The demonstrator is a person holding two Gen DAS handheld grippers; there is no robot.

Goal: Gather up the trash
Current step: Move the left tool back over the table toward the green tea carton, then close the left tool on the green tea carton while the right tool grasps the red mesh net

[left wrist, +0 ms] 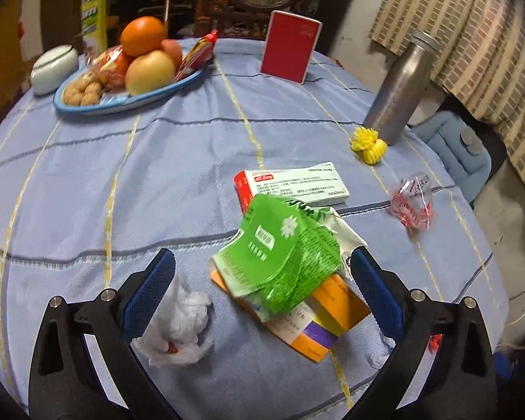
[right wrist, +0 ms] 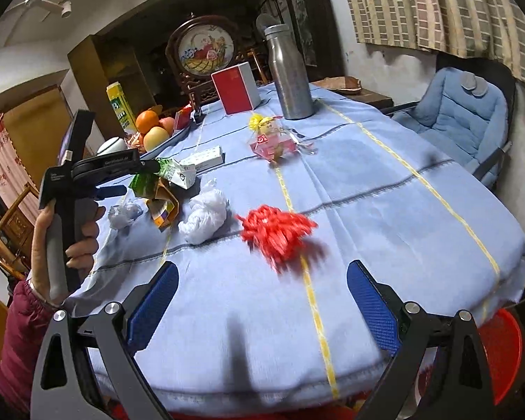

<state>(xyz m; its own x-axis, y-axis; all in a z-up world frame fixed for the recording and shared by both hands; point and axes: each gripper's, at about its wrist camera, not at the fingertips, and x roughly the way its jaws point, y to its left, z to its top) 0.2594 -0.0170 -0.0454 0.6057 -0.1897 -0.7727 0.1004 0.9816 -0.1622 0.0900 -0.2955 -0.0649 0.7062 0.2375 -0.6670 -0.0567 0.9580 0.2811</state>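
**Left wrist view: claws spread over scattered trash**

The left gripper gapes wide, empty, straddling a green wrapper atop an orange box. The right gripper is likewise wide and empty, near a red tassel on the blue tablecloth.

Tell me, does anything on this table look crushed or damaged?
Yes. The green packet is crumpled and lies askew on the orange box, between the open left claw. A crumpled white tissue lies beside it.
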